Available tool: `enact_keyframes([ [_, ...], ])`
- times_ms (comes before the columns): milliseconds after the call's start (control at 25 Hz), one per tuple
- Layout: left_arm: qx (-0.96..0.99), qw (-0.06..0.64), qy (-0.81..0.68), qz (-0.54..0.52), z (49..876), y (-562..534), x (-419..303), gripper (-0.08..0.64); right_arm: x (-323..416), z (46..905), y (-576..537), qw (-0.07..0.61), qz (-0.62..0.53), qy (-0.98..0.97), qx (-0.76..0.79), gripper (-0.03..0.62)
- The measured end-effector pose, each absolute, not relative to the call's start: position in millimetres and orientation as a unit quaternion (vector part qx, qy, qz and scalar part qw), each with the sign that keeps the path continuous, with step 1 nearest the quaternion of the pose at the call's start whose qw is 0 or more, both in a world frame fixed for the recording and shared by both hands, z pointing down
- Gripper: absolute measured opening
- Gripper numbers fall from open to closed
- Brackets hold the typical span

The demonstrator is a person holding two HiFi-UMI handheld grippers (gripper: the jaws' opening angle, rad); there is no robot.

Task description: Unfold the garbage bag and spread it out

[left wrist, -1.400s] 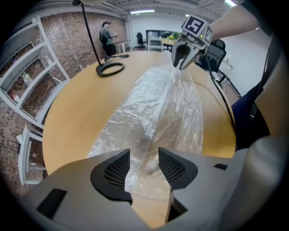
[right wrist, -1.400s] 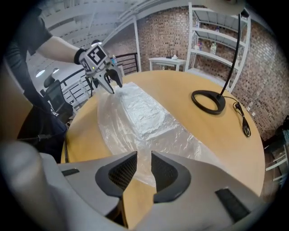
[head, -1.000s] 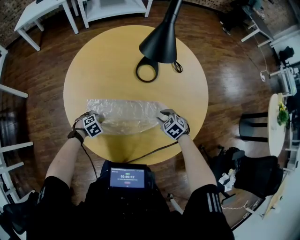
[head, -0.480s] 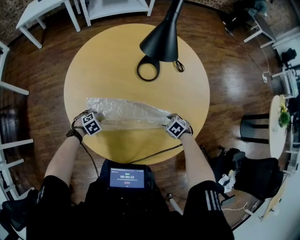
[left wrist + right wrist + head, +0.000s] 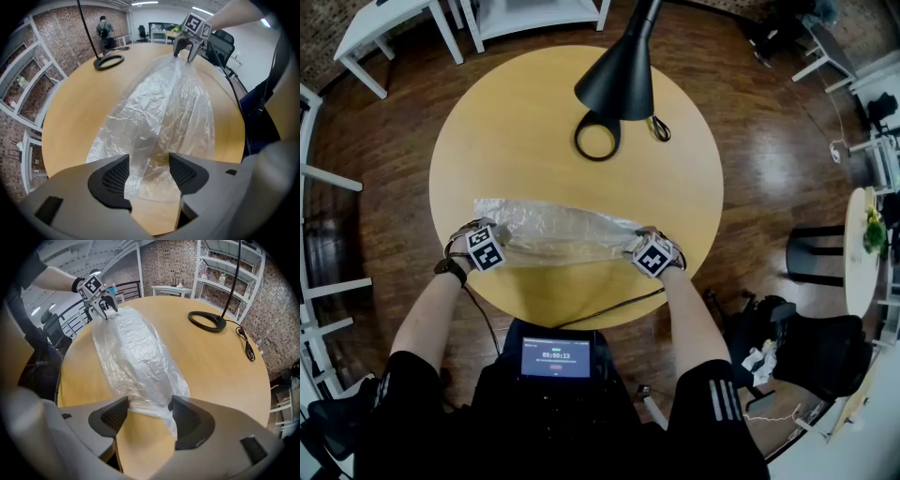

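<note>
Head view: a round wooden table (image 5: 534,122) carries a clear garbage bag (image 5: 558,232), stretched out as a long, crumpled strip that runs from one gripper's jaws to the other's. A black lamp (image 5: 619,75) leans over the far side of the table, well beyond both pairs of jaws, with its ring base (image 5: 597,137) and cord (image 5: 657,127) resting on the wood. The left gripper (image 5: 501,240) sits at the strip's left end. Its jaws are opening and spread apart, and the bag's end lies loose between the pads, unpinched. The right gripper (image 5: 636,246) sits at the opposite end with its jaws also opening and wide. The bag's edge lies on the table between them, close to one pad but not clamped.
</note>
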State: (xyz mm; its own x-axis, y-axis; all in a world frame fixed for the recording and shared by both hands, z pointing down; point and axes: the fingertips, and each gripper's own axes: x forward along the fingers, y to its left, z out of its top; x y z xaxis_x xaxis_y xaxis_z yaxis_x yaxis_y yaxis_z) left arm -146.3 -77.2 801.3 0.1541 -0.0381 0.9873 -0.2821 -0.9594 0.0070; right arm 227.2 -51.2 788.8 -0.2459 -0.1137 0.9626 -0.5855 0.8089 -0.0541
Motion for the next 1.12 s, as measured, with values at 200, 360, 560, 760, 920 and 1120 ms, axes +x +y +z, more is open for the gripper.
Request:
enact_keyframes([
  [200, 0.75, 0.087, -0.105, 0.647, 802, -81, -147, 0.272, 225, 791, -55, 0.563, 0.227, -0.761, 0.228, 0.325],
  [360, 0.751, 0.089, -0.113, 0.644, 802, -81, -147, 0.272, 224, 789, -54, 0.559, 0.228, -0.762, 0.234, 0.325],
  [560, 0.762, 0.082, -0.128, 0.63, 792, -87, -145, 0.272, 216, 763, -68, 0.531, 0.198, -0.781, 0.263, 0.333],
  [760, 0.783, 0.087, -0.154, 0.596, 766, -97, -137, 0.272, 203, 728, -83, 0.474, 0.185, -0.809, 0.295, 0.336],
  [920, 0.804, 0.084, -0.179, 0.561, 731, -103, -127, 0.272, 192, 706, -84, 0.447, 0.179, -0.823, 0.302, 0.336],
  [1120, 0.825, 0.081, -0.197, 0.524, 698, -107, -119, 0.272, 182, 678, -87, 0.427, 0.158, -0.834, 0.312, 0.331],
])
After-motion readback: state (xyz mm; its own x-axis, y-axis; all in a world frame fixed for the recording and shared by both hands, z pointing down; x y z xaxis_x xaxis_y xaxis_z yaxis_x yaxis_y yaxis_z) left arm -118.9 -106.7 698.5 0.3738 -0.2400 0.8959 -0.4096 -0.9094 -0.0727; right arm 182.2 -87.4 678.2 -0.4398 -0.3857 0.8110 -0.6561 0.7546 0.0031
